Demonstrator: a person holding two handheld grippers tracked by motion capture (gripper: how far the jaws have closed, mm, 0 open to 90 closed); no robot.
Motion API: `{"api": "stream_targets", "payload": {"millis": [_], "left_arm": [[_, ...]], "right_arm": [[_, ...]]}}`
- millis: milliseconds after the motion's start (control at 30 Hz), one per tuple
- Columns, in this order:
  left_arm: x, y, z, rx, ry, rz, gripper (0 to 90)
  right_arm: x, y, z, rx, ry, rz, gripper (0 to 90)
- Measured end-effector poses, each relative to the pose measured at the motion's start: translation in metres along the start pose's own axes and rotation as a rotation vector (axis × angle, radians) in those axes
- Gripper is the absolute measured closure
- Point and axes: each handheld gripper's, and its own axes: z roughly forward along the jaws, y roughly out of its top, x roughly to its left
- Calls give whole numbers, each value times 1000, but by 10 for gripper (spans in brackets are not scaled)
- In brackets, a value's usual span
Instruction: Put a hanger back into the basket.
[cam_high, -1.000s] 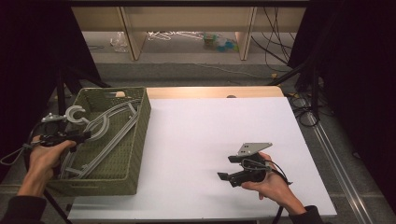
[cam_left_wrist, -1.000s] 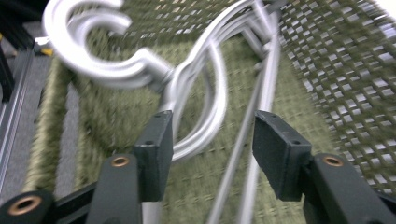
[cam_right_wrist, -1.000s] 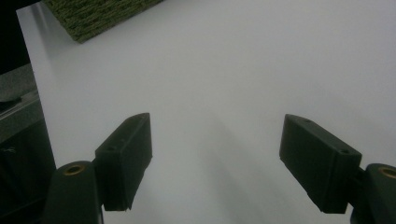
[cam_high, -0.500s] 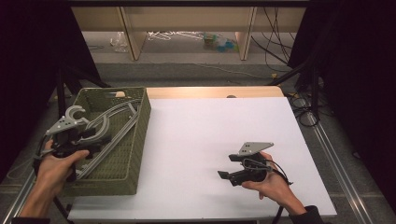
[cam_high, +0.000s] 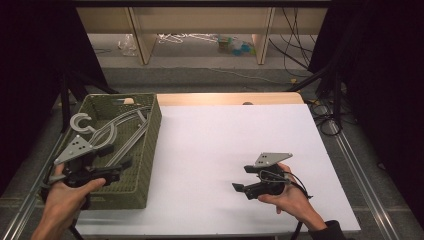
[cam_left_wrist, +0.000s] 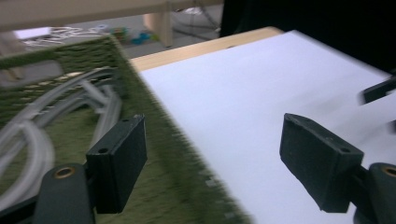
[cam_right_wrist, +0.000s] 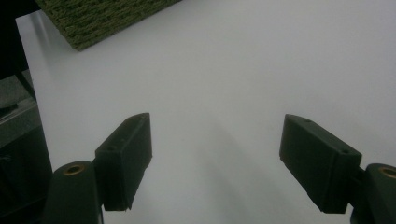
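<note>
Hangers (cam_high: 117, 134), grey and tangled together, lie inside the green woven basket (cam_high: 150, 150) at the left end of the white table (cam_high: 220, 145); the left gripper (cam_high: 117, 167) hovers over the basket's near right corner, its jaws just opened wide with nothing between them, one jaw above the basket floor and the other beyond the rim over the table, as the left gripper view shows (cam_left_wrist: 210, 154); the hangers sit farther back in the basket from it, untouched by either pad. Well to the right of the basket, the right gripper (cam_high: 239, 189) rests low over the bare white surface, jaws likewise spread and empty (cam_right_wrist: 215, 158), pointing back toward the basket. The step in hand looks like a release into the basket, with the left hand drawing clear; the next move probably calls for lifting that gripper free of the rim without snagging a hook.
</note>
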Motion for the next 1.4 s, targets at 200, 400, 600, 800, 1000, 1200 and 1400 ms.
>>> {"api": "stream_targets", "payload": {"millis": [200,400,600,800,1000,1200,1400], "left_arm": [[-21,-11,11,-6,-59,9,229],[-40,-21,26,12,-110,42,198],[-55,-27,37,-1,-176,58,172],[-65,-35,41,-4,-160,71,170],[-72,-49,50,3,-188,63,165],[-80,-63,57,15,-204,90,160],[-89,-72,58,11,-214,136,160]], "right_arm": [[-1,0,-2,-13,-4,8,261],[0,-1,0,-10,1,-1,260],[0,-1,-2,-28,-2,2,257],[2,-2,-2,-34,-3,1,255],[5,-3,-4,-45,-6,-9,242],[4,-8,-6,-50,-14,1,220],[10,-15,-13,-67,-30,4,210]]}}
